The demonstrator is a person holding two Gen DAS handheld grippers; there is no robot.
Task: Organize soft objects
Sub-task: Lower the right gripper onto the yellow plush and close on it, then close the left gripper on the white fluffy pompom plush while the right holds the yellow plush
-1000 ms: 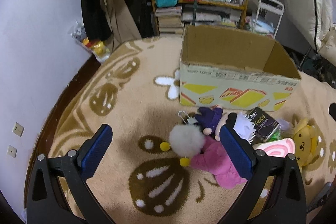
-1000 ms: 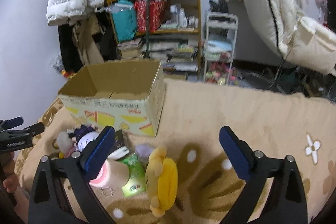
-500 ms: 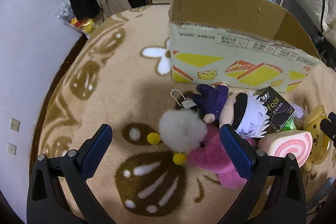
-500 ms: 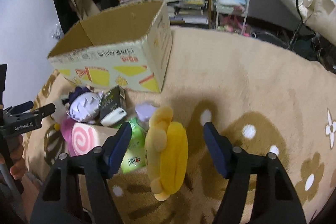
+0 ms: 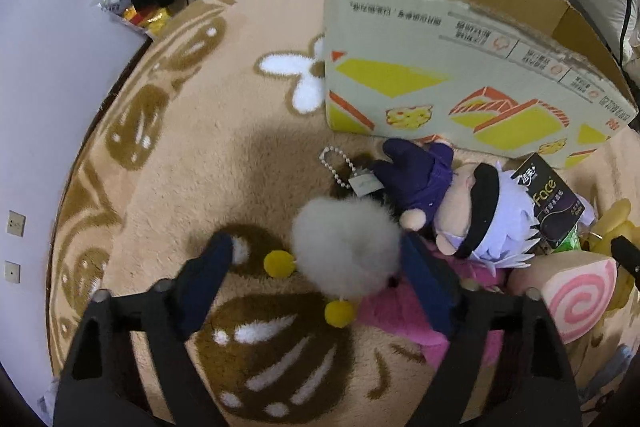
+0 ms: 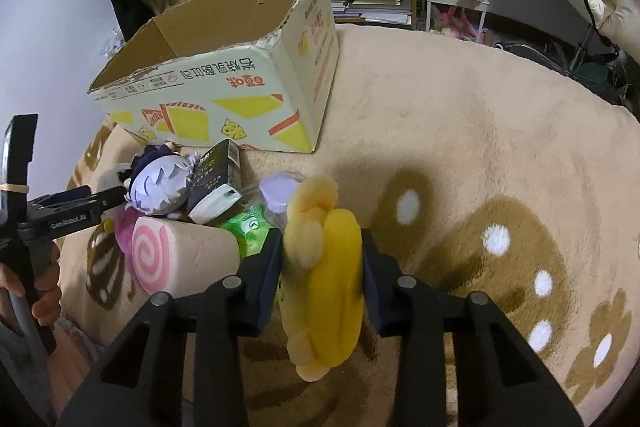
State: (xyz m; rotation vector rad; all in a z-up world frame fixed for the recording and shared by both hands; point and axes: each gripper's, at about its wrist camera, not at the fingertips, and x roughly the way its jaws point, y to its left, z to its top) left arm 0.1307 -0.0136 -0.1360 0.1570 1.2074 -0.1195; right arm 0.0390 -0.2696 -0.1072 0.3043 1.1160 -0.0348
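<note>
both jaws closing — right hand-held gripper (image 6: 322, 259) clamps yellow plush (image 6: 328, 279), left hand-held gripper (image 5: 316, 259) straddles white pompom (image 5: 346, 247).

Beige carpet (image 6: 460, 115) with brown motifs. Lying on it: open cardboard box (image 6: 224, 99); just in front, white-haired doll (image 5: 472, 211), grey pompom (image 5: 346, 247), pink swirl-roll plush (image 6: 176, 259), yellow plush (image 6: 328, 279), black carton (image 6: 216, 183).

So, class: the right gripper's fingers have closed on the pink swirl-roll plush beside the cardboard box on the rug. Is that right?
Not quite. In the right wrist view the right gripper has its fingers closed on the yellow plush, not the pink swirl-roll plush, which lies untouched to its left. The cardboard box and rug are as stated.
</note>
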